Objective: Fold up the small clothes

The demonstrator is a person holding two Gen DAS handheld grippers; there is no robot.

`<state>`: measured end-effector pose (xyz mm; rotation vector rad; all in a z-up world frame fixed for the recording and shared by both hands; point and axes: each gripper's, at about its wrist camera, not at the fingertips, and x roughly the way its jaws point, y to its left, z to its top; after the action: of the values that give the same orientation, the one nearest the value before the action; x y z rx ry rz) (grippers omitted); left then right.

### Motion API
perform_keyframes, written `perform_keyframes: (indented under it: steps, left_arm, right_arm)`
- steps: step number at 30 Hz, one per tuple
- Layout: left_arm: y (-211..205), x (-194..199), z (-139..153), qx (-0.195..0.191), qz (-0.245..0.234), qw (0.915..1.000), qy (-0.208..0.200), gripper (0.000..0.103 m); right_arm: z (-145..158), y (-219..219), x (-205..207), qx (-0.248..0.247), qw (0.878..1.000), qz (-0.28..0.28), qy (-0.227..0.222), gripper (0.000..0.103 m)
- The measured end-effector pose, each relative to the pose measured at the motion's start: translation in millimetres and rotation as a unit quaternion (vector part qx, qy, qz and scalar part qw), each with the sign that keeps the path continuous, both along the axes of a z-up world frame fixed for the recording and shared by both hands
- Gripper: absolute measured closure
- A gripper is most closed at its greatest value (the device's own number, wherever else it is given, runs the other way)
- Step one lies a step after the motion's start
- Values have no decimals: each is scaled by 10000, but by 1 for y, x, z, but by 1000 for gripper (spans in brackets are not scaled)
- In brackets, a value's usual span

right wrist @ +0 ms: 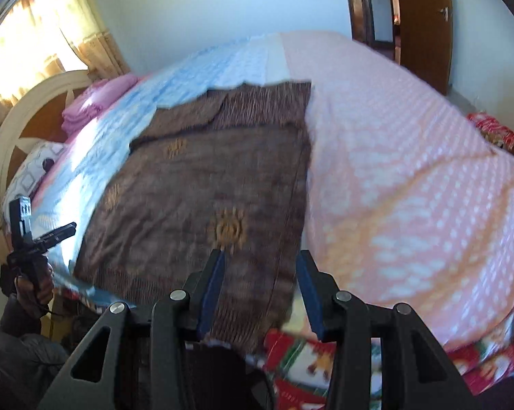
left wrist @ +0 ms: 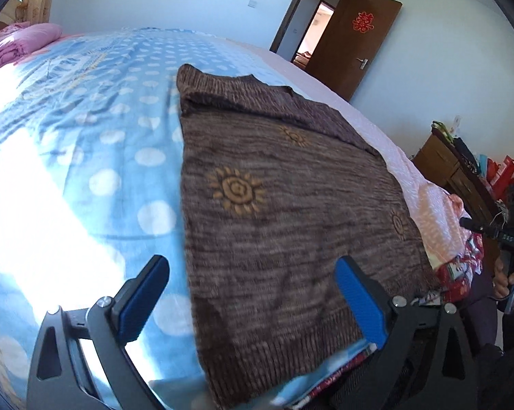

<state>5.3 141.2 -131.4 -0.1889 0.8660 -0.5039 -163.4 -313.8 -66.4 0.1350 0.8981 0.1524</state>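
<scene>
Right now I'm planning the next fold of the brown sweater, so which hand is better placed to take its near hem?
Probably the left gripper: its open jaws already straddle the sweater hem's left corner; the right gripper hangs above it.

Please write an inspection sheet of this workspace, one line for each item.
Surface: bed, blue dotted sheet on one side, pink cover on the other.
Job's things: brown knit sweater lies flat, sleeves folded in, hem at the near edge.
Clutter: folded pink bedding near the headboard.
Grippers: left gripper open wide, empty; right gripper partly open, empty, above the hem.
Cables: thin cord at the person's hand.
Surroundings: open brown door, curtained window.
</scene>
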Motion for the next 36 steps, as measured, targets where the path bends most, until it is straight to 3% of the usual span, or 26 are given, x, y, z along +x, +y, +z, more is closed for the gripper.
perform_keyframes:
  steps: [7, 10, 14, 21, 23, 28, 31, 36]
  left_arm:
    - [3, -36, -19, -42, -14, 9994, 348, 4]
    - [3, -45, -25, -125, -56, 9992, 384, 5]
    - [-5, -43, -25, 163, -17, 9993, 349, 8]
    - [11, -41, -25, -10, 124, 9985, 535, 26]
    - [10, -40, -28, 93, 160, 9983, 549, 29]
    - [-5, -45, -31, 508, 97, 9978, 417, 29]
    - [-5, -45, -29, 351, -56, 9979, 537, 29]
    - [-2, -44, -32, 222, 17, 9980, 584, 29]
  right_arm:
    - [-50, 36, -3, -897, 9921, 139, 868, 58]
    - [-55, 35, -7, -801, 9909, 137, 1074, 58]
    - [-70, 28, -12, -748, 9886, -91, 1306, 58]
    - [-70, 19, -19, -306, 9915, -92, 1259, 58]
    - [-70, 18, -19, -273, 9915, -99, 1272, 58]
    - [-71, 24, -20, -344, 9906, 14, 1326, 59]
    - [-71, 26, -16, -196, 9899, 92, 1402, 59]
    - [-75, 36, -15, -538, 9895, 96, 1335, 60]
